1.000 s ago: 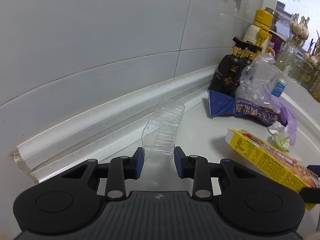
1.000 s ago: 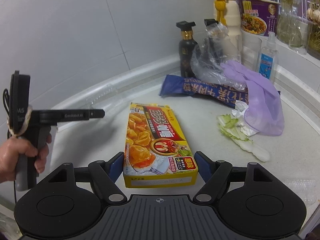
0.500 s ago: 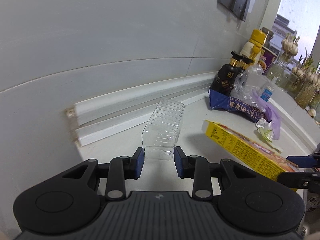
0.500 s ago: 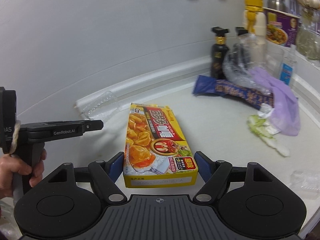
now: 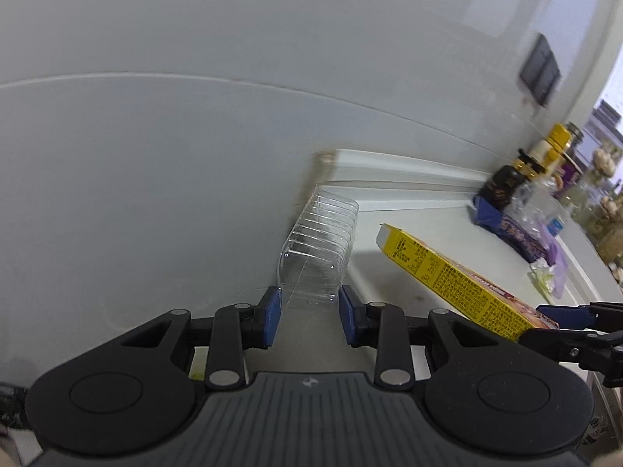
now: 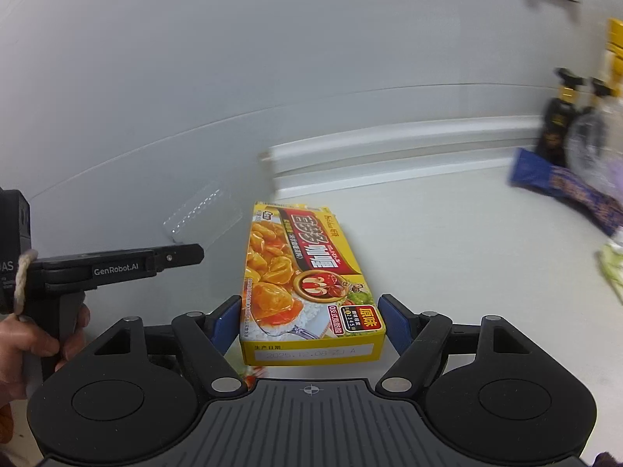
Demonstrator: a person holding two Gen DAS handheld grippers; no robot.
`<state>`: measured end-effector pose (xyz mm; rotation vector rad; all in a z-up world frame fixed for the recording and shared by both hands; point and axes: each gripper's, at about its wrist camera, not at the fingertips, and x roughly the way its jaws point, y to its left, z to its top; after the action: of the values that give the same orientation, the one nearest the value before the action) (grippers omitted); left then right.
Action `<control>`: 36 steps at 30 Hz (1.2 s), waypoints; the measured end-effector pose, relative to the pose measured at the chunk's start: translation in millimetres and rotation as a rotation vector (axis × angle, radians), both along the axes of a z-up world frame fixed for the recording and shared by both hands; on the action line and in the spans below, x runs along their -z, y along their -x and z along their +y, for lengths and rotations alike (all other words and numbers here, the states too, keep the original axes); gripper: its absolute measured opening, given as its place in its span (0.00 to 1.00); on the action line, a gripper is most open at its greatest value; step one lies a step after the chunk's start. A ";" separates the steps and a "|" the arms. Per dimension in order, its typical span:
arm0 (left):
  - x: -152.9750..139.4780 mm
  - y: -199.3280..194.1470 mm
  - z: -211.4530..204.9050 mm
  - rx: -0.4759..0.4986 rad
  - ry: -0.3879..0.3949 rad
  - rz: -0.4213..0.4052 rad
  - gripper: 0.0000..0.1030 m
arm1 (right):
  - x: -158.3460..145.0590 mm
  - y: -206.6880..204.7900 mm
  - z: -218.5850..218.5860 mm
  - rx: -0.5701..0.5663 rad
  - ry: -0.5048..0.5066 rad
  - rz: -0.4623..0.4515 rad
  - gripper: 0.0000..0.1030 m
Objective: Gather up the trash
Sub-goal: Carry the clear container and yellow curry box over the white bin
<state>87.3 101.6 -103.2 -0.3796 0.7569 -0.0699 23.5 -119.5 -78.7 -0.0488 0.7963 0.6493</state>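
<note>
My left gripper (image 5: 309,313) is shut on a clear ribbed plastic tray (image 5: 319,249) and holds it in the air near the grey wall. The tray also shows faintly in the right wrist view (image 6: 202,216), ahead of the left gripper (image 6: 183,255). My right gripper (image 6: 309,325) is shut on a yellow curry box (image 6: 307,280), which it holds level above the white counter (image 6: 447,233). The box shows in the left wrist view (image 5: 455,282), to the right of the tray.
At the far right stand dark pump bottles (image 5: 506,179), a yellow-capped bottle (image 5: 553,144), a blue noodle wrapper (image 6: 564,186), a clear plastic bag, a purple glove (image 5: 557,264) and vegetable scraps (image 6: 611,268). A white backsplash ledge (image 6: 389,148) ends at the counter's left end.
Both grippers have swung left and back with their loads. The trash pile and bottles have slid toward the right edge of both views. The counter's left end is now near.
</note>
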 end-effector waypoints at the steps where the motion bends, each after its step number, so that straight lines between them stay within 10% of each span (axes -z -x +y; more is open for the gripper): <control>1: 2.8 4.1 6.6 -0.018 0.003 0.007 0.28 | 1.0 2.7 7.6 -0.019 0.003 0.002 0.74; 13: 65.3 46.4 64.7 -0.205 0.033 0.181 0.28 | 40.0 27.9 95.7 -0.201 0.124 0.119 0.74; 36: 200.7 -2.2 69.4 -0.203 0.036 0.568 0.29 | 181.7 30.3 227.6 -0.376 0.591 0.286 0.74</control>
<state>89.5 171.1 -303.9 -0.5166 1.2731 0.2253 -6.8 108.1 -260.4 -0.6693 1.2530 0.7639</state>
